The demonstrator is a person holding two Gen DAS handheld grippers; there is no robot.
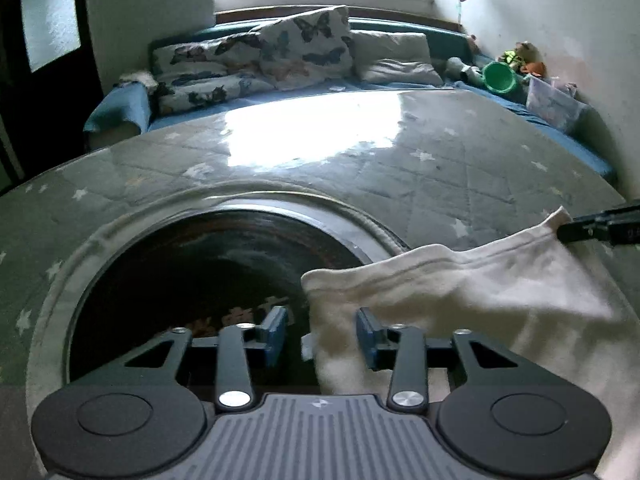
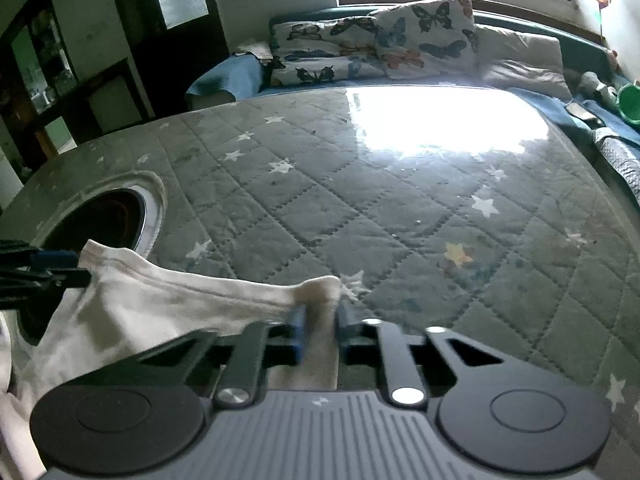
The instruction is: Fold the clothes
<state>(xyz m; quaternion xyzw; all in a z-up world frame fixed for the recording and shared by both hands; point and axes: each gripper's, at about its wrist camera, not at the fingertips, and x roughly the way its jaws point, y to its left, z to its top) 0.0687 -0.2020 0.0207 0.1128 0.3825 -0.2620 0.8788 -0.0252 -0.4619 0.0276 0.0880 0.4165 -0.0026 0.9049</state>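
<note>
We find the white garment (image 2: 160, 300) soft, light and limp; it sags between two held points and will drape rather than keep shape, so hemmed corners give the surest hold. It hangs across the lower left of the right wrist view, above the quilted star-patterned surface (image 2: 380, 208). The right gripper (image 2: 320, 320) is pressed together, pinching a bunched corner. In the left wrist view, the left gripper (image 1: 322, 336) stands narrowly spread, cloth between its jaws; we cannot tell whether both pads press on it.
</note>
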